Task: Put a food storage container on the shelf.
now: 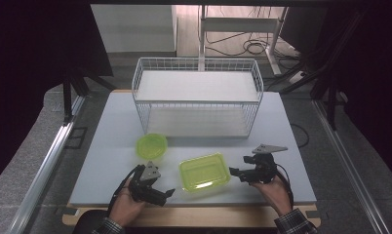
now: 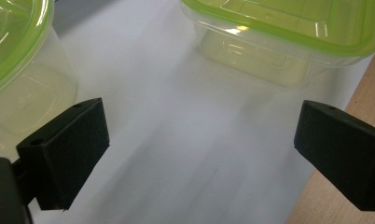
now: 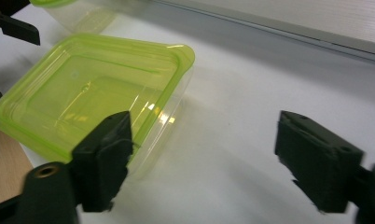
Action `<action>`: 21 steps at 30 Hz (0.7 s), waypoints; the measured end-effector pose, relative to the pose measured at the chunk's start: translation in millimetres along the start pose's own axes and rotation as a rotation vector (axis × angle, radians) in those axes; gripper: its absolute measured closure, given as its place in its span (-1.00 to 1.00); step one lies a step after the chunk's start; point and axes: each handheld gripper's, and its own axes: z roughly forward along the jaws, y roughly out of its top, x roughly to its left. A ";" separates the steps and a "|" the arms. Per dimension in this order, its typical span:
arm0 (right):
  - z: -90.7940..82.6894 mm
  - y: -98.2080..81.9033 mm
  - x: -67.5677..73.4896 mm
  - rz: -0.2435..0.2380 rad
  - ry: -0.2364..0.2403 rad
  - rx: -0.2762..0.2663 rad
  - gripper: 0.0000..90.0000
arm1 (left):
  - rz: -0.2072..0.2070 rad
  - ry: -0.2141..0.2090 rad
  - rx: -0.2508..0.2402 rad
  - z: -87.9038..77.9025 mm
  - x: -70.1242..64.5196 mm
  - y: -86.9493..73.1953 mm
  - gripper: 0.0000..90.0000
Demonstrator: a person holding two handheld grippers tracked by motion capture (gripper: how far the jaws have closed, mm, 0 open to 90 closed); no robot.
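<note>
Right now the rectangular container [image 1: 204,172], clear-walled with a lime-green lid, sits near the front edge of the white table [image 1: 111,146], roughly midway between its left and right edges and between the two grippers. The left gripper [image 1: 166,193] lies just off the container's front left corner, close to the table's front edge; in the left gripper view its jaws stand wide apart with bare tabletop between them, touching nothing. The right gripper [image 1: 234,173] sits just beside the container's right end; its jaws are also spread apart and hold nothing, and in the right gripper view the container [image 3: 90,100] lies close by one of them, whether touching I cannot tell. A round container [image 1: 151,146] with the same green lid stands behind and left of the rectangular one, near it but apart. Farther back, a white wire basket [image 1: 197,95] with two shelves takes up the middle of the table's rear half. Open tabletop remains along the left and right edges and in a strip between the basket and the containers. Counted: two lidded containers, two grippers, one basket.
</note>
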 end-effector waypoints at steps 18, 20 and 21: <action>25.9 13.9 3.6 0.143 0.115 0.098 -0.37 | 0.053 0.029 0.030 3.7 -2.7 -1.6 -0.93; 29.6 16.0 0.6 0.178 0.137 0.111 -0.13 | 0.057 0.029 0.028 3.8 -3.2 -1.4 -0.93; 29.6 16.0 0.6 0.178 0.137 0.111 -0.13 | 0.057 0.029 0.028 3.8 -3.2 -1.4 -0.93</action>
